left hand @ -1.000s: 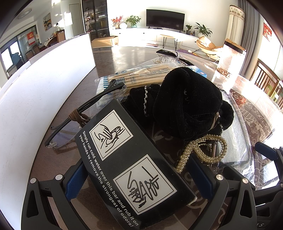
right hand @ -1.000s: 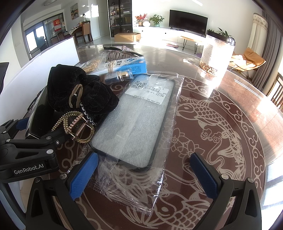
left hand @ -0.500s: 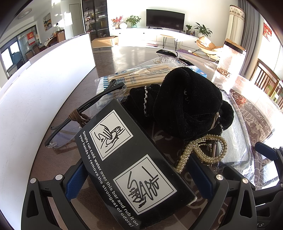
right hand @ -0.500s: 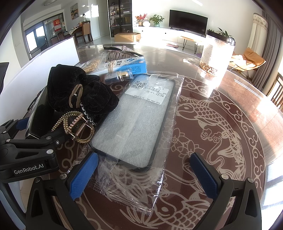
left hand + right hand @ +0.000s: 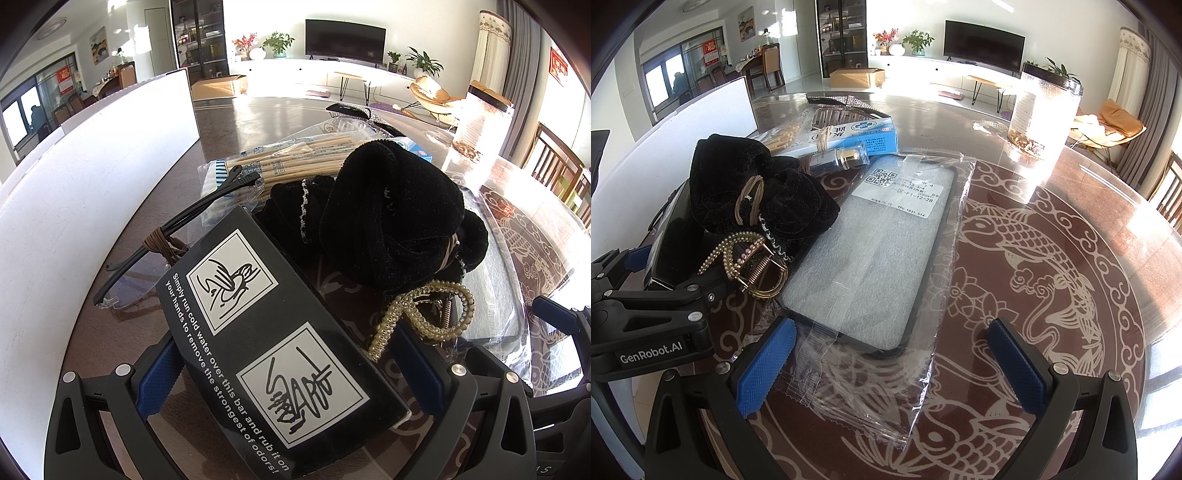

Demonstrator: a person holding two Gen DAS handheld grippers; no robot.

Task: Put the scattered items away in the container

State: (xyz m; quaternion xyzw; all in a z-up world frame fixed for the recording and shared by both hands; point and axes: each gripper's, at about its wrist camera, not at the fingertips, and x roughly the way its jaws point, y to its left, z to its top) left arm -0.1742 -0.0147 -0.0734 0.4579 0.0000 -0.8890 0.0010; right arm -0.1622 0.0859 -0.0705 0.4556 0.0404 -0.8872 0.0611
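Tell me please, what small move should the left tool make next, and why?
Probably close the left tool on the black box. The box already lies between its open blue pads, and nothing is gripped. The white container stands just to the left.

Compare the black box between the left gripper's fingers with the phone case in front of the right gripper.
The black box is opaque, unwrapped and printed with white drawings and text; the phone case is grey, sealed in clear plastic, with a QR label. The box tilts up off the table; the case lies flat. Both lie within open jaws, ungripped.
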